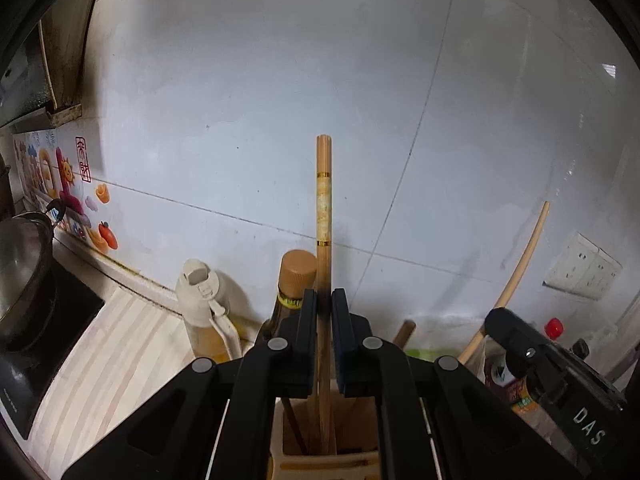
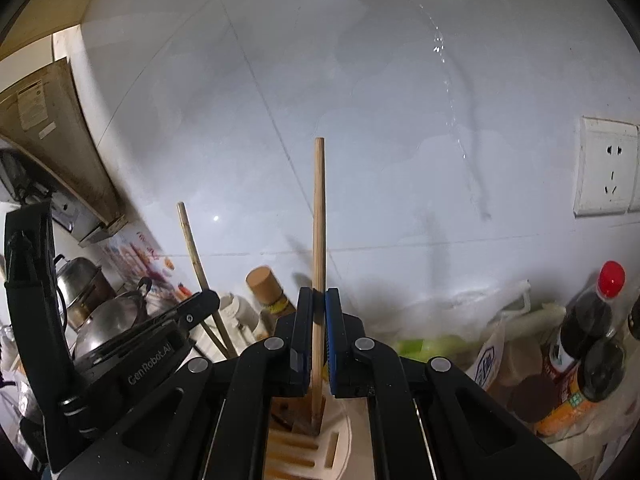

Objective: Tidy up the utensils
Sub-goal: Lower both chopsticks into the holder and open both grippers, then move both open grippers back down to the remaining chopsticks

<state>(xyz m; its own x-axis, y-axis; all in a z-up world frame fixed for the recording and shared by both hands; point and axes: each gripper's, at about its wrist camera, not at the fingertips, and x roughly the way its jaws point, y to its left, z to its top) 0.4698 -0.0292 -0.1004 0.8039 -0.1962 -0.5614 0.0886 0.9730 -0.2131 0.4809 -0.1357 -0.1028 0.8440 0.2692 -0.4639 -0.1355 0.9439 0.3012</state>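
Currently both tongs are clenched, each on an upright stick above the wooden utensil holder.

Left tongs (image 1: 323, 300): closed on a decorated chopstick pair (image 1: 323, 200), gripped low on the shaft. The long axis runs vertically through the centre of the left wrist view. The banded upper end stands well above the fingertips; the lower end descends between the jaws into an open compartment of the utensil holder (image 1: 320, 452) at the bottom centre of the frame. Whether the tips touch the compartment floor cannot be told.

Right tongs (image 2: 319, 300): closed on a plain wooden chopstick (image 2: 319, 220), likewise vertical and centred. Its lower end enters the slotted utensil holder (image 2: 304, 444) at the bottom centre of the right wrist view, just behind a row of narrow slots.

Governing relation: each stick lies directly between its own tongs, long axis vertical, with the holder straight below. Judged from this, the coming move for either hand is a release or a short descent along that axis; no lateral correction appears necessary.

Surroundings: a brown-capped bottle (image 1: 298, 276) stands just behind the holder, on the striped bench (image 1: 120, 360).
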